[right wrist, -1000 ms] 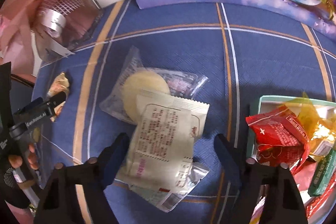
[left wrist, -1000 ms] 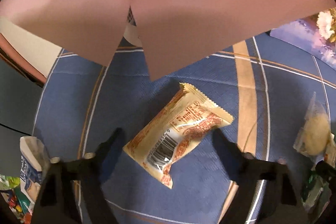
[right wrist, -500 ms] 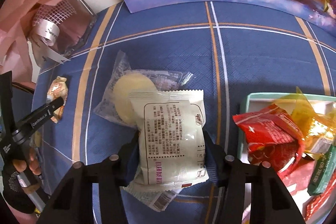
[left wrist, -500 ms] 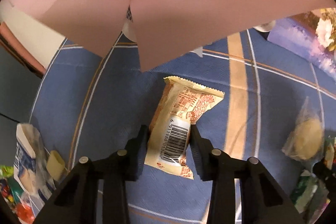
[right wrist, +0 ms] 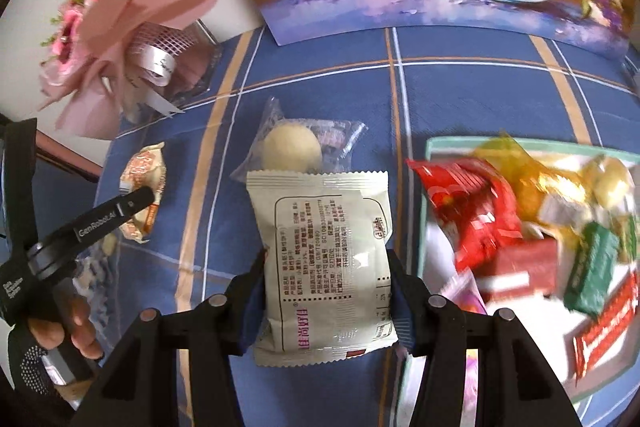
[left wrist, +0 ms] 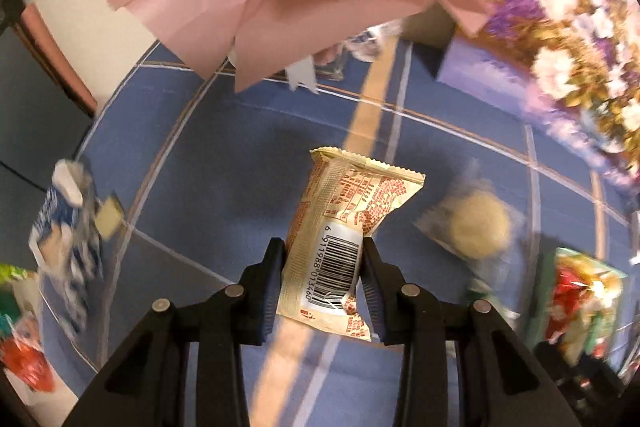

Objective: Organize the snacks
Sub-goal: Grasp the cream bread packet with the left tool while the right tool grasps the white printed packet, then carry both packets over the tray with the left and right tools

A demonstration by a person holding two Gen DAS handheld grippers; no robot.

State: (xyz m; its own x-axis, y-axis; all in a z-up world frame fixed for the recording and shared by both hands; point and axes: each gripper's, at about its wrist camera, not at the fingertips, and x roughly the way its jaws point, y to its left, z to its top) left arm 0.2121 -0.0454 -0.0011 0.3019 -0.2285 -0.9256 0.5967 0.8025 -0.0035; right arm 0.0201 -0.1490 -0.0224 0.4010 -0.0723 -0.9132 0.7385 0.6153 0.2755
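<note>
Above blue plaid surface (right wrist: 312,95), both claws loaded. Left claw (left wrist: 322,267) clamped tight on cream snack packet (left wrist: 344,227) at barcode end; printed end juts forward, clear of cloth. Right claw (right wrist: 326,291) closed on pale green-white pouch (right wrist: 324,259), pads pressing its side seams, grip low so pouch stands free. Judgement: both lifted for carry to teal-rimmed tray (right wrist: 430,147), already heaped with red and green wrappers. Clear-wrapped round pastry (right wrist: 292,147) not yet collected, flat on cloth beyond pouch. Pink bouquet (right wrist: 100,27) at far edge.
</note>
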